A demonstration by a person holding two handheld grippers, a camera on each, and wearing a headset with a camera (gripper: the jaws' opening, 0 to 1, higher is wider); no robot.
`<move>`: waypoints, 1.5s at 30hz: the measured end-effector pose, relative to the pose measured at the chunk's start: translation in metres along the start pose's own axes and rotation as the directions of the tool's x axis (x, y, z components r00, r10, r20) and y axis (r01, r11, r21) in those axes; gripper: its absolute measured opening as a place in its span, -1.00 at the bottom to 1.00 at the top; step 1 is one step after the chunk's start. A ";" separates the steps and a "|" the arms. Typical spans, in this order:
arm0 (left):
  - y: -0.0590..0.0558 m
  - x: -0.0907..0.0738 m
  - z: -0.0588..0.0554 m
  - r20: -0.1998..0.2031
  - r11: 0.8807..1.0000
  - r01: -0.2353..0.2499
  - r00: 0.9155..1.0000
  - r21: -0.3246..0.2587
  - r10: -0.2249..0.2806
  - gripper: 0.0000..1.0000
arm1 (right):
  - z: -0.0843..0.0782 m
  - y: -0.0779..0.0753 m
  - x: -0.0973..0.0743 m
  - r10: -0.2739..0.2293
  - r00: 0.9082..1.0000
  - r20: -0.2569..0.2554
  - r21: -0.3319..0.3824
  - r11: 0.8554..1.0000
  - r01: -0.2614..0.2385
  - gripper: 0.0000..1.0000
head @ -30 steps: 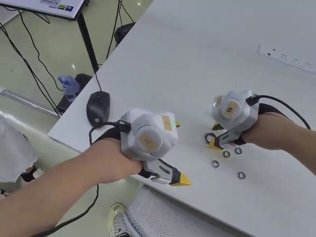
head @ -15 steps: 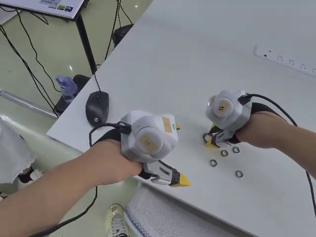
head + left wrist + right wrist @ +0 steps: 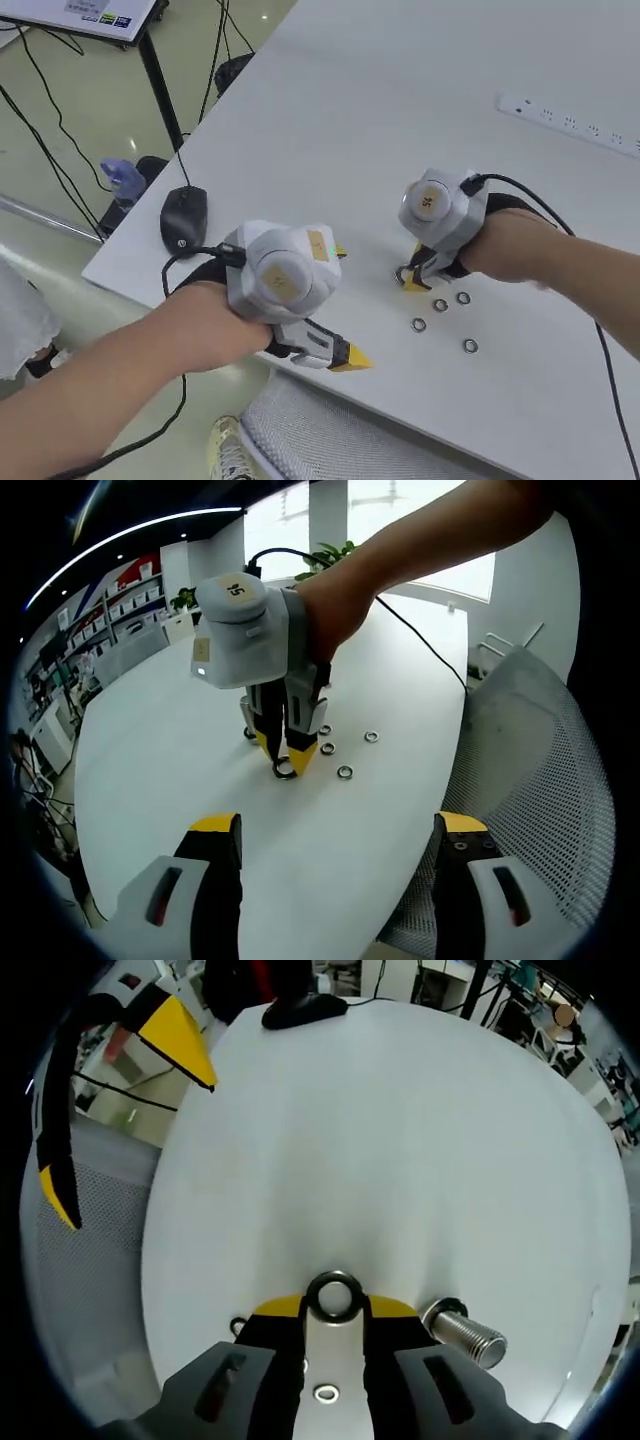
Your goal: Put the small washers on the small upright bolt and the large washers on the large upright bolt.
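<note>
Right gripper [image 3: 334, 1310] clamped on a washer [image 3: 333, 1277]; bolt [image 3: 465, 1332] just on its far side. Your left gripper's [image 3: 338, 825] jaws are apart, empty.

Left gripper [image 3: 346, 306] hovers with jaws wide apart; right gripper [image 3: 408, 280] points downward, pinching a large washer [image 3: 334, 1277].

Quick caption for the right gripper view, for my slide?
Right tool pinches a washer over the white table, a threaded bolt just beside it.
</note>
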State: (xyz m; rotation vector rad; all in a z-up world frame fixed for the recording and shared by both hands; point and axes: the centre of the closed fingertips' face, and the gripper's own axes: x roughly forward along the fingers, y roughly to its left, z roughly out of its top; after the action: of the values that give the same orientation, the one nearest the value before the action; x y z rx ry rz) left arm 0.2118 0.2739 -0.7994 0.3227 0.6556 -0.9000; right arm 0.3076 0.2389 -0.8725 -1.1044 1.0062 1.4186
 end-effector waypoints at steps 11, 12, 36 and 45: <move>0.002 0.000 0.001 -0.005 1.000 -0.011 1.000 0.002 0.011 0.56 | -0.011 -0.005 -0.011 0.004 1.000 0.001 0.041 0.999 -0.004 -0.58; 0.002 0.000 0.001 -0.003 1.000 -0.012 1.000 0.001 0.012 0.56 | -0.012 -0.004 -0.013 0.005 1.000 0.002 0.045 0.999 -0.005 -0.58; -0.001 -0.007 -0.006 -0.002 0.999 -0.015 1.000 -0.037 0.015 0.68 | -0.059 -0.019 -0.059 -0.037 0.999 -0.010 0.139 0.990 0.038 -0.58; -0.003 -0.008 -0.001 0.007 0.999 -0.019 1.000 -0.043 0.019 0.68 | -0.055 -0.038 -0.077 -0.081 0.997 0.014 0.160 0.984 0.078 -0.57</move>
State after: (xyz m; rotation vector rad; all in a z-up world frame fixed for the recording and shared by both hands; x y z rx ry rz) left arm 0.2053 0.2769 -0.7949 0.2867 0.6628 -0.8674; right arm 0.3546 0.1734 -0.8111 -1.0003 1.0314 1.2608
